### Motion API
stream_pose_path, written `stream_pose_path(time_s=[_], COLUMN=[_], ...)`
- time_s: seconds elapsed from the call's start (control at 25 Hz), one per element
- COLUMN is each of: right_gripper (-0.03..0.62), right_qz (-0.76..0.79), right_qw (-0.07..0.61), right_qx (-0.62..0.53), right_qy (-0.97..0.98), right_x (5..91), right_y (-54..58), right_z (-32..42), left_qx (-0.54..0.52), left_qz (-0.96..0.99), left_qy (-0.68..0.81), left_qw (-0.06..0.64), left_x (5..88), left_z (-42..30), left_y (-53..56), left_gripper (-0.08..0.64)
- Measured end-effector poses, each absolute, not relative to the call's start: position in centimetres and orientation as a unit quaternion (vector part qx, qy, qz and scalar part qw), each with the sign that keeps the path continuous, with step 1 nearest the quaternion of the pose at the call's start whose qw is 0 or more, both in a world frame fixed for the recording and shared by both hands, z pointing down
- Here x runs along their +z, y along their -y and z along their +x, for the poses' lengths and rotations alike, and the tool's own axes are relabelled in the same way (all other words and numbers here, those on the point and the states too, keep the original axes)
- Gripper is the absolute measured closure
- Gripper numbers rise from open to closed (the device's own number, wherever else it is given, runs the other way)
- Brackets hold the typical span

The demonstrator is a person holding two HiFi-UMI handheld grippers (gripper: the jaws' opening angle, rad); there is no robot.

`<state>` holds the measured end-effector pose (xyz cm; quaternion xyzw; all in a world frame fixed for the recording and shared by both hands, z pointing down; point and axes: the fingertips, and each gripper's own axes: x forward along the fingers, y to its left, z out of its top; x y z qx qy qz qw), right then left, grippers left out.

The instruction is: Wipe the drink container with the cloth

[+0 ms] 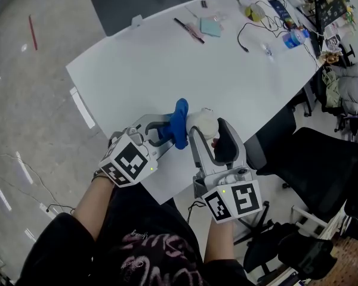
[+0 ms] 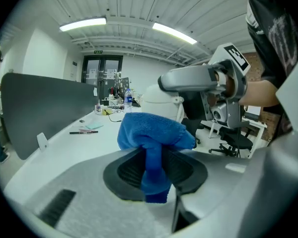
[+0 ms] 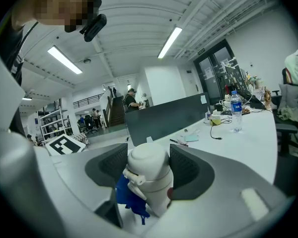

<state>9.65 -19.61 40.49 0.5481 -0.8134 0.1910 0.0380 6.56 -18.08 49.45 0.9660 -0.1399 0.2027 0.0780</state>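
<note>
A white drink container [image 3: 149,180] with a rounded lid stands clamped between the black pads of my right gripper [image 3: 149,170]; it also shows as a white shape [image 1: 203,124] in the head view. My left gripper [image 2: 155,170] is shut on a blue cloth [image 2: 154,138], which bunches up out of the jaws. The cloth [image 1: 179,123] presses against the container's left side, above the near edge of the white table [image 1: 185,58]. From the right gripper view the blue cloth [image 3: 128,197] peeks out behind the container's lower left.
Far across the table lie a pen [image 1: 188,30], a pale green pad [image 1: 210,27], a black cable [image 1: 250,28] and a water bottle [image 1: 293,39]. A black office chair [image 1: 313,165] stands to the right. A grey partition [image 2: 39,108] borders the table's far side.
</note>
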Motion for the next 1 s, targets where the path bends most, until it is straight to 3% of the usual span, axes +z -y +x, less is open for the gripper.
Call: stream_pose_path(time_s=[0.56,1.0], right_gripper=[0.314,0.311], right_qz=[0.546,0.538], right_qw=[0.047,0.041], right_qx=[0.189,0.189], right_qy=[0.815,0.820], right_x=[41.1,41.5], right_y=[19.5,19.4], right_z=[9.9,9.9], left_qx=[0.269,0.218], left_qz=[0.949,0.965], left_qy=[0.130,0.142], left_qw=[0.096,0.043], left_x=[56.0,47.9], left_z=[6.8,6.1], left_y=[17.9,17.7], left_gripper=[0.462,0.462])
